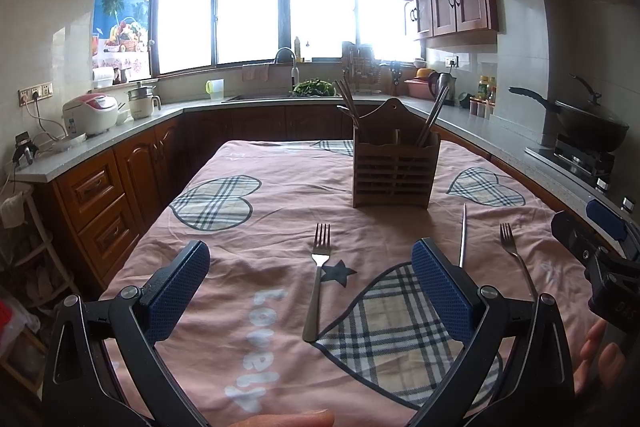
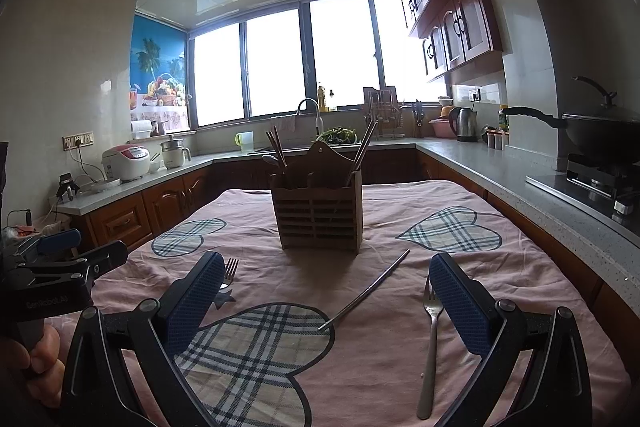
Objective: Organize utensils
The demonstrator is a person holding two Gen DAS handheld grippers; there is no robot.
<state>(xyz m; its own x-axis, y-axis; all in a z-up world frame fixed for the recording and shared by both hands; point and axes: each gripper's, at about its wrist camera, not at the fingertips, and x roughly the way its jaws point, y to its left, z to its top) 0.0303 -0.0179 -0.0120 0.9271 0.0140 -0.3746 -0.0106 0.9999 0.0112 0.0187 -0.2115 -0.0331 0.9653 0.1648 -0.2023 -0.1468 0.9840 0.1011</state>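
On the pink cloth (image 1: 280, 211), two forks (image 1: 318, 279) (image 2: 430, 343) & a metal chopstick (image 2: 366, 293) lie before the wooden holder (image 2: 318, 211). L gripper (image 1: 310, 291) & R gripper (image 2: 326, 303) are held wide apart, empty. Thin, flat steel may be skidded or cloth pinched w/ it.

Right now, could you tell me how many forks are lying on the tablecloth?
2. One fork lies left of the metal chopstick; the other fork lies right of it. More may be hidden inside the wooden utensil holder.
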